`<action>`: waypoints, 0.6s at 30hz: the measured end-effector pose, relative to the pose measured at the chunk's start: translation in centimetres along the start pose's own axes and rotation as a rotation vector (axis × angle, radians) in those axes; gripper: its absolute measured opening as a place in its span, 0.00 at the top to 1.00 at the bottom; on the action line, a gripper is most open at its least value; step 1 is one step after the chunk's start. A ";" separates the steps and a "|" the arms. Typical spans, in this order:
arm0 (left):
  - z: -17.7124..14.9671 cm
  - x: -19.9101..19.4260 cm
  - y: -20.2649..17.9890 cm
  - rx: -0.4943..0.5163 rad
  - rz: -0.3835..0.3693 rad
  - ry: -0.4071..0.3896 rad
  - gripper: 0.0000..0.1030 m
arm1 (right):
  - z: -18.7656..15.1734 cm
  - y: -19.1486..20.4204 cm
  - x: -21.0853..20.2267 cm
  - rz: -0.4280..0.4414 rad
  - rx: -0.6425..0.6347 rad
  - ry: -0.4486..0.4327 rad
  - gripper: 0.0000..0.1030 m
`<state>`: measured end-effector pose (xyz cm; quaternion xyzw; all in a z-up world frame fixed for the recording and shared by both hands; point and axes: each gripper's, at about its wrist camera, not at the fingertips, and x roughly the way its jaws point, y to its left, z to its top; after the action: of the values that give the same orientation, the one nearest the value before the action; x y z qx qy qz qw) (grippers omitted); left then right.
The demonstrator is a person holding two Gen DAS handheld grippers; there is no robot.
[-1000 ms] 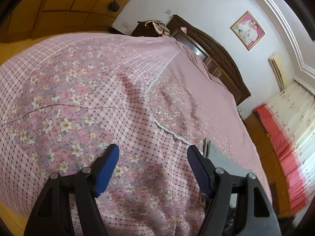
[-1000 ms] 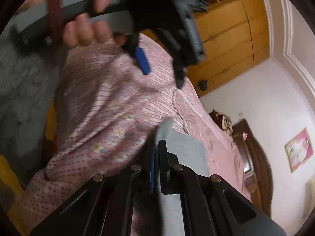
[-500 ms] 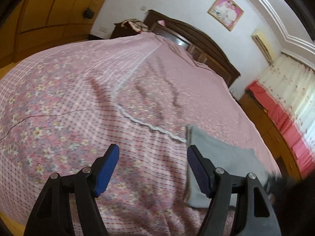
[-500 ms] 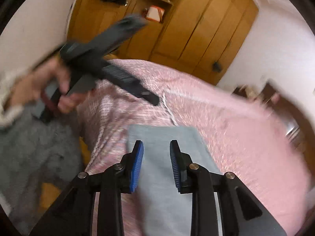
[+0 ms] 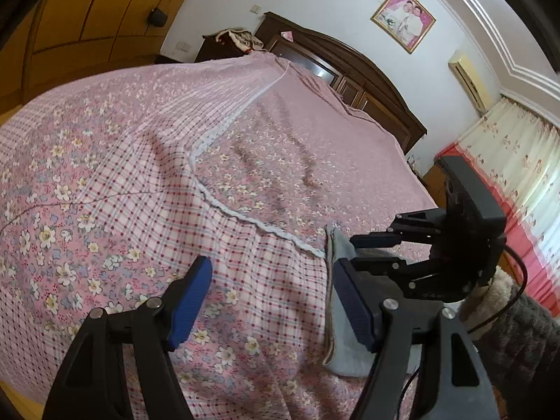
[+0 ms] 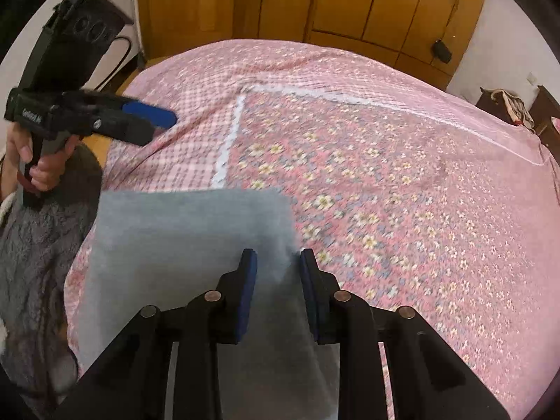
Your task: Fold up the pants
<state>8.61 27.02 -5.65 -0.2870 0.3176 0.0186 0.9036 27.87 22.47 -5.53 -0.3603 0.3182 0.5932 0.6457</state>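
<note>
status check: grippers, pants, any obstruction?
Left gripper open, empty. Right gripper open above grey pants. Pants folded flat on bedspread. Nothing in the way.

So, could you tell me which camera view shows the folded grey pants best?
The right wrist view: the pants fill its lower half, lying flat on the bed. The left wrist view catches only a narrow strip behind the gripper finger.

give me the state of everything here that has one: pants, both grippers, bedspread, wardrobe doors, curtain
folded grey fabric pants: lying flat on the bed, held by neither gripper
left gripper: jaws open, empty
right gripper: jaws open above the pants, gripping nothing
pink floral bedspread: spread out, a few creases
wooden wardrobe doors: closed
floral curtain: drawn
</note>
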 end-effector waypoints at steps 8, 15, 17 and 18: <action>-0.1 0.4 -0.6 0.039 0.008 0.013 0.27 | 0.3 1.8 -0.8 -0.073 -0.067 -0.009 0.79; -0.4 0.3 -0.6 0.027 0.008 0.013 0.27 | 0.2 2.3 -0.3 -0.054 -0.059 -0.009 0.80; -0.4 0.3 -0.5 0.031 0.012 0.018 0.27 | 0.4 0.8 -0.2 -0.005 0.007 -0.014 0.79; -0.4 0.2 -0.5 0.033 0.018 0.019 0.27 | 0.6 0.0 -0.2 0.038 0.045 -0.019 0.80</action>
<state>8.70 26.39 -5.79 -0.2695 0.3292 0.0189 0.9048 27.88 22.84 -5.03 -0.3340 0.3322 0.6013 0.6453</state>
